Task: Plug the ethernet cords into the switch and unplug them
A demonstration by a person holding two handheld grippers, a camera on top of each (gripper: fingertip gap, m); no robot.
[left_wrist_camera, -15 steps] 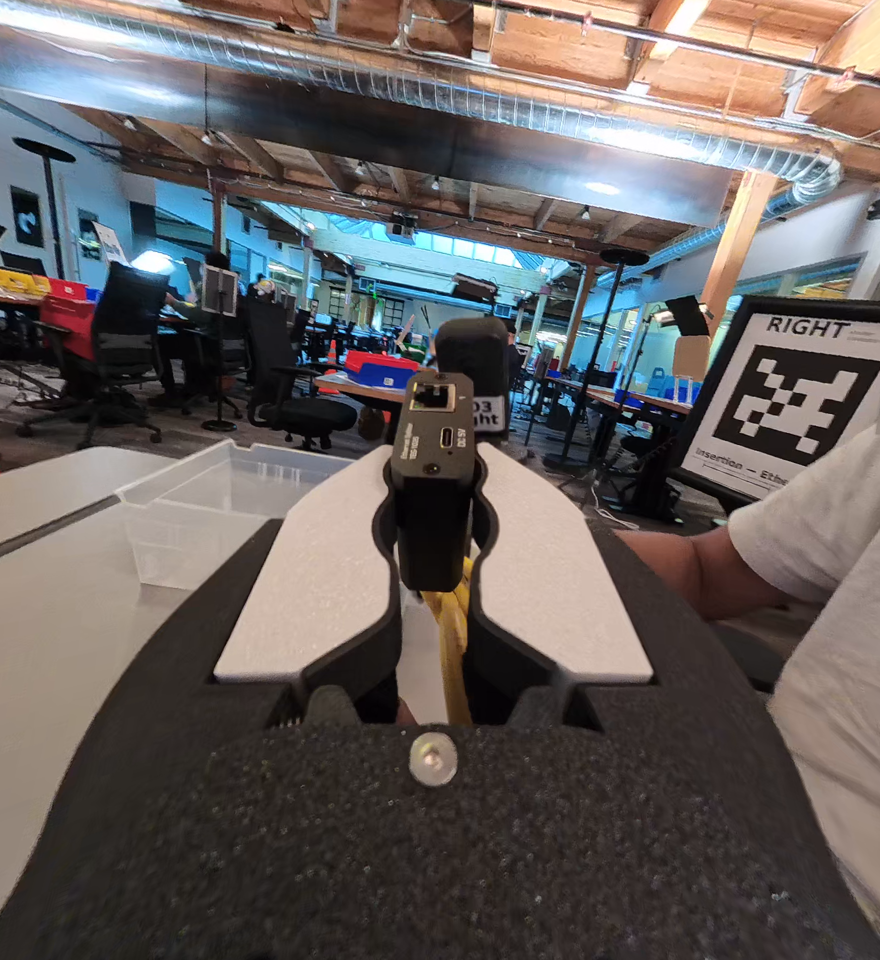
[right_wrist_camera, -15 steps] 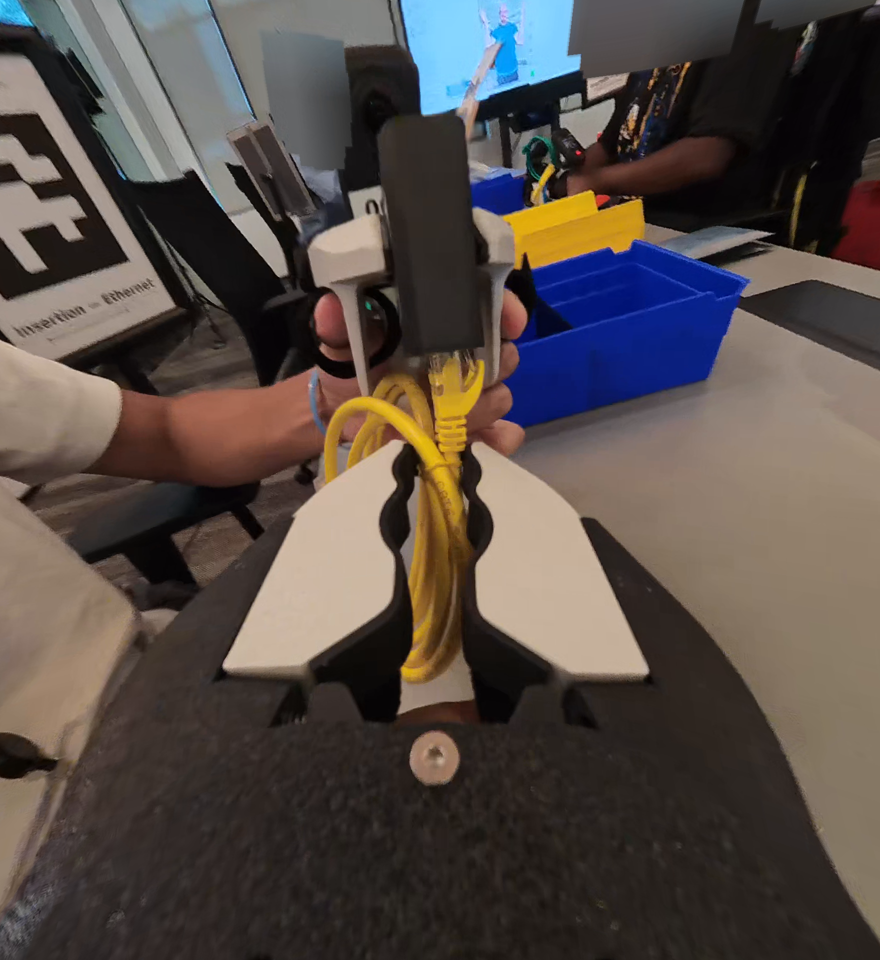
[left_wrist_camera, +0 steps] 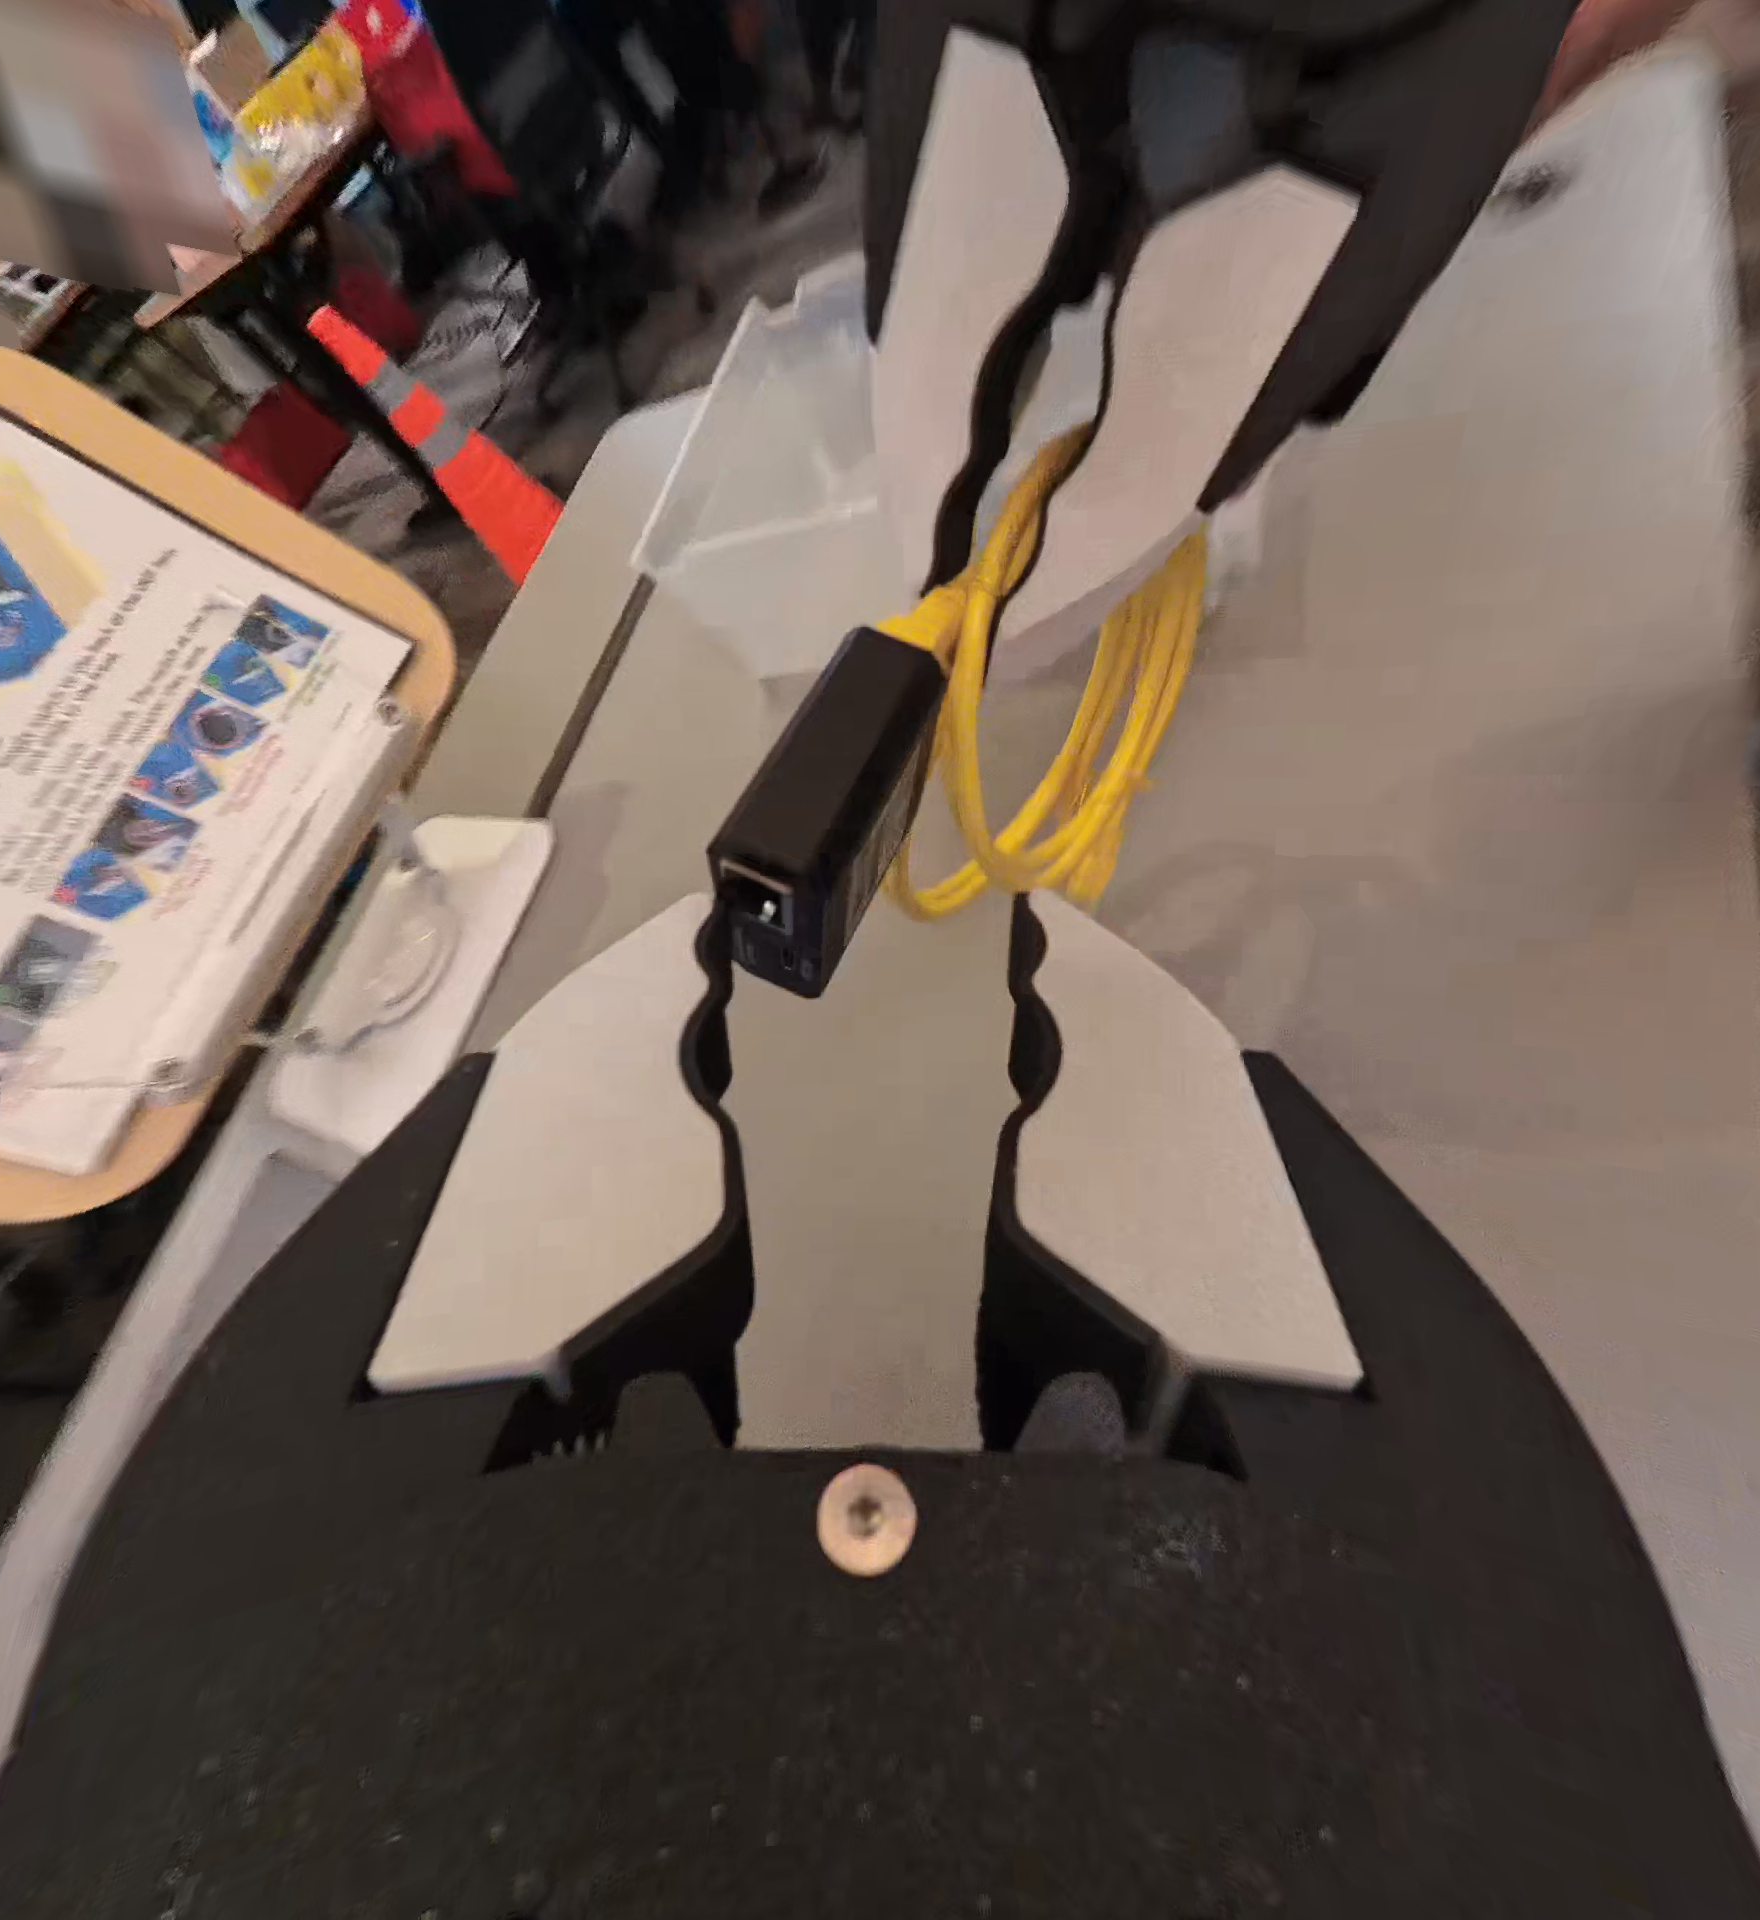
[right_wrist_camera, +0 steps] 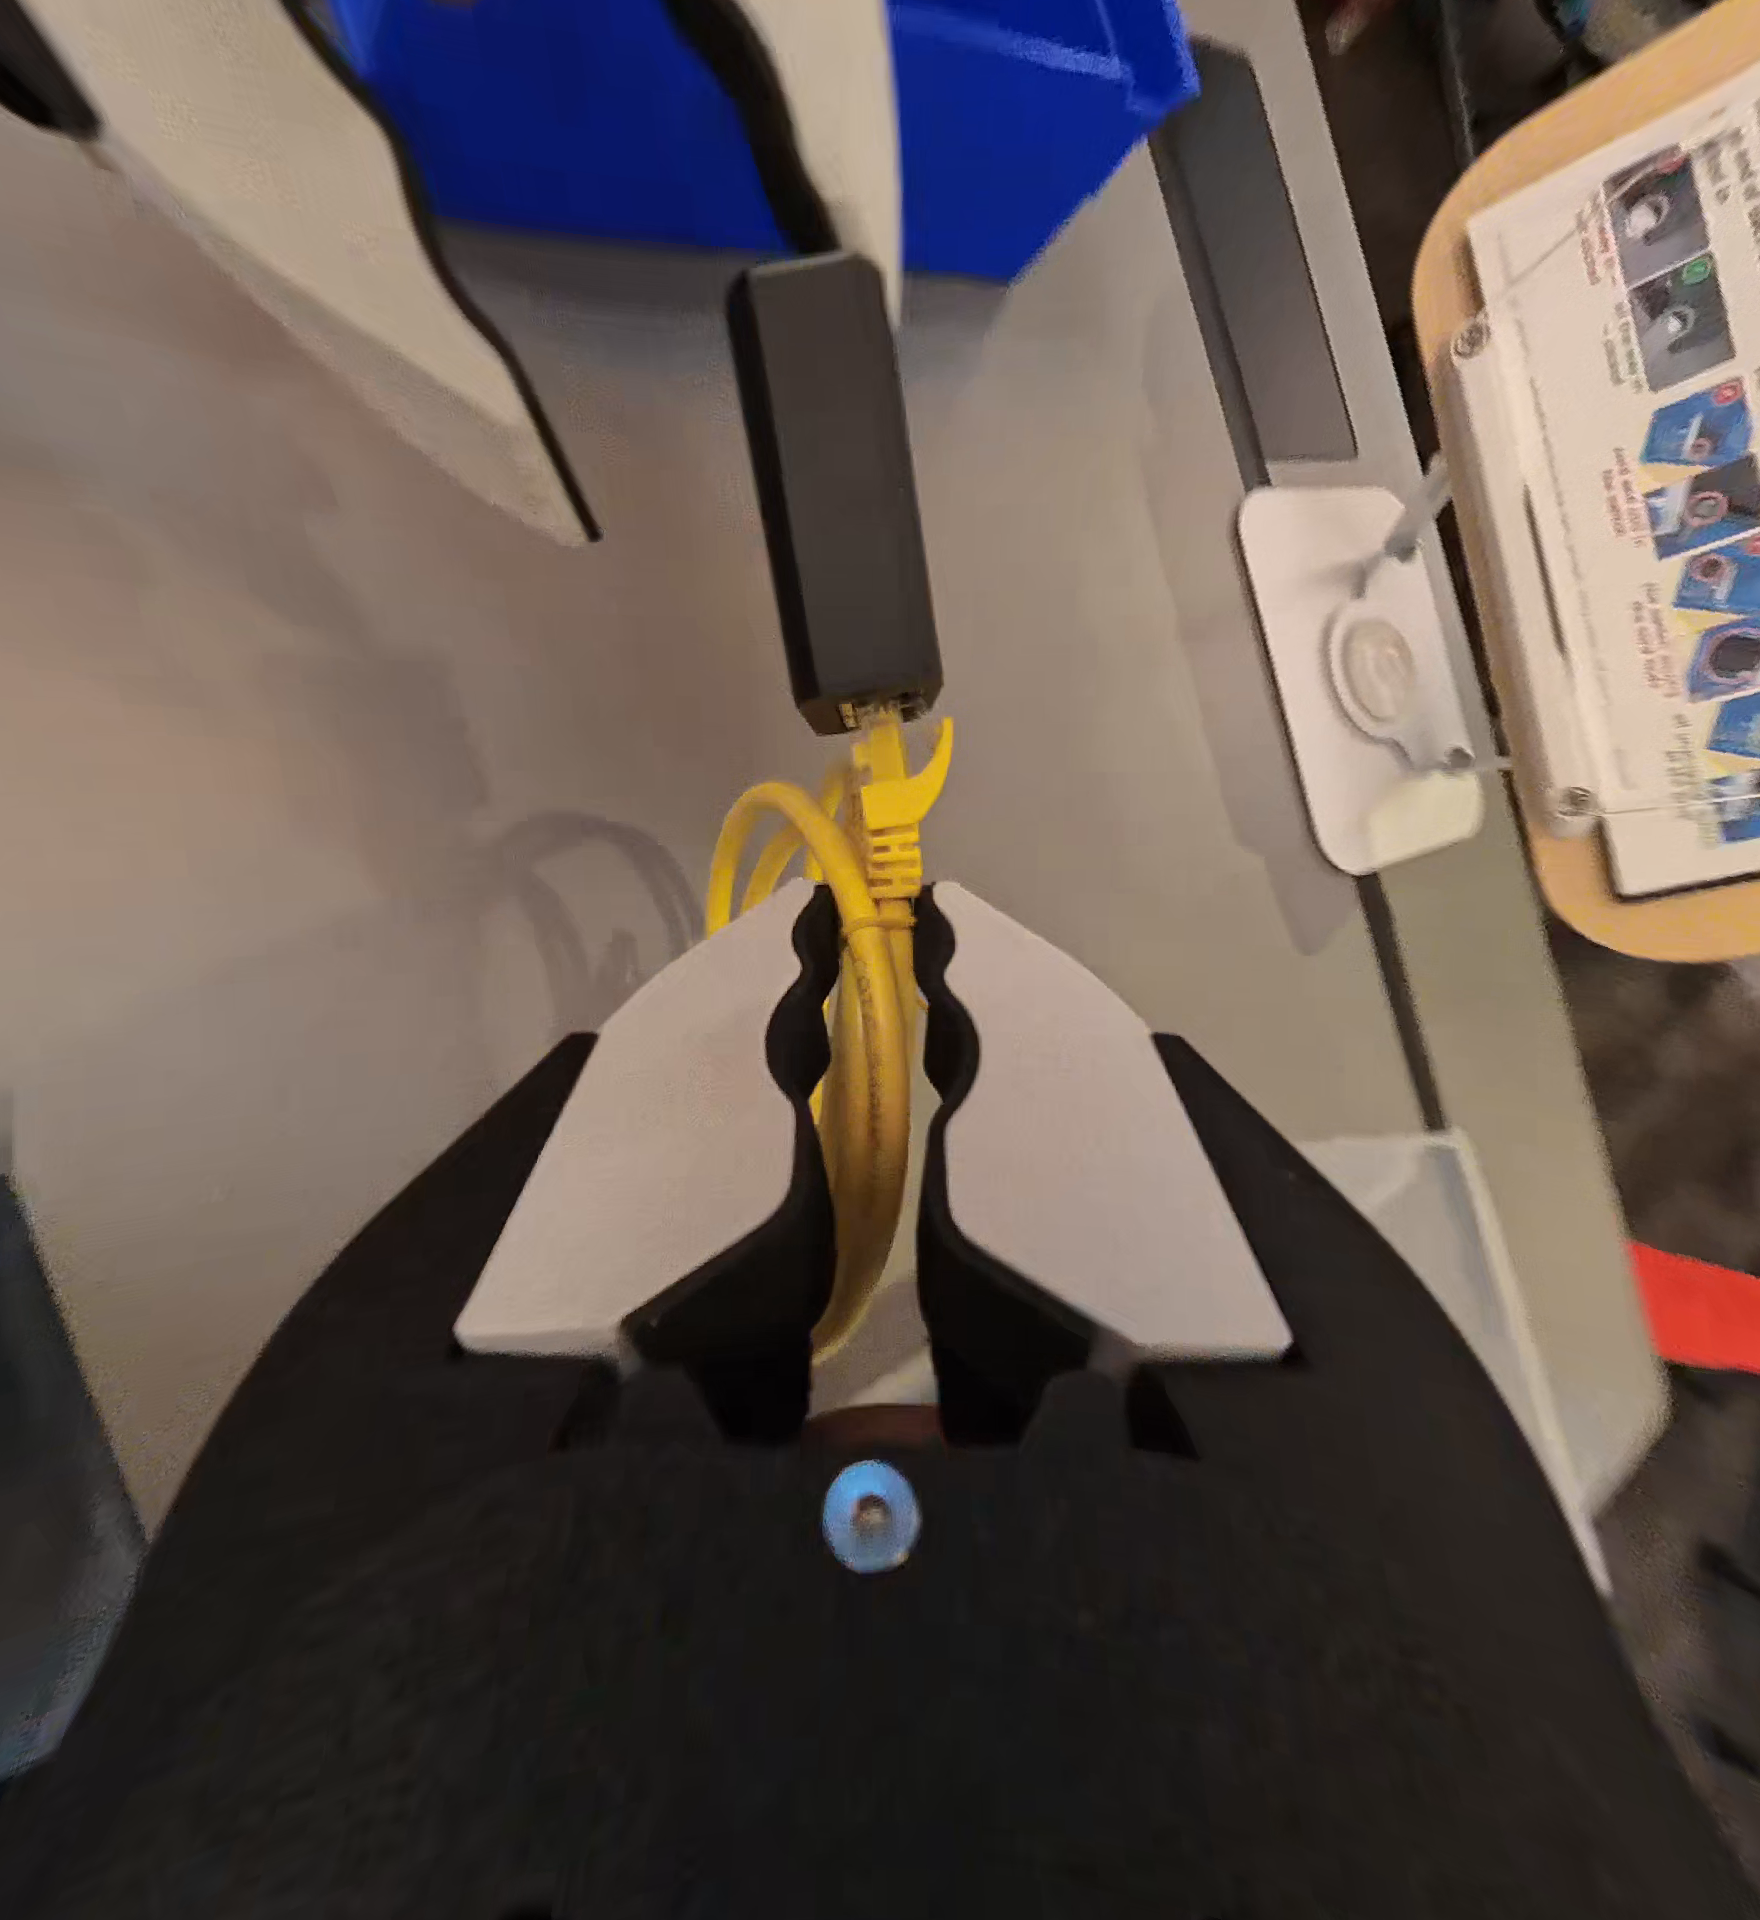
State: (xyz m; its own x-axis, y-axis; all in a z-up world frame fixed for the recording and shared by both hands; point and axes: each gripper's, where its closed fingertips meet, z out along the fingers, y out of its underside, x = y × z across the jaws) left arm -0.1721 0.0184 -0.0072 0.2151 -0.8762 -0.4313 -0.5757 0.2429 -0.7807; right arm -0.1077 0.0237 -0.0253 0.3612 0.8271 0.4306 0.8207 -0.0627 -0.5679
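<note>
The black switch (left_wrist_camera: 834,800) hangs over the grey table (left_wrist_camera: 1427,935) from the plug of a coiled yellow ethernet cord (left_wrist_camera: 1115,748). My left gripper (left_wrist_camera: 865,914) is open. The switch's free port end sits just at its left fingertip, and no pad presses on it. My right gripper (right_wrist_camera: 878,899) is shut on the yellow cord (right_wrist_camera: 871,1091) just behind the plug. The switch (right_wrist_camera: 834,488) points away from it. The right gripper also shows at the top of the left wrist view (left_wrist_camera: 1052,499). The open left gripper (right_wrist_camera: 715,390) shows at the top of the right wrist view.
A blue bin (right_wrist_camera: 1011,135) stands at the far side of the table. A clear plastic tub (left_wrist_camera: 762,499) sits near the table edge. A wooden board with a picture sheet (left_wrist_camera: 128,779) stands on a white mount (left_wrist_camera: 419,935) beside the table. An orange cone (left_wrist_camera: 440,426) is on the floor. Across from one pair of fingers to the other is roughly 7 centimetres.
Both grippers have tipped down towards the table. My left gripper has opened and let go of the switch. The switch now hangs from the cord, on which my right gripper has closed tighter.
</note>
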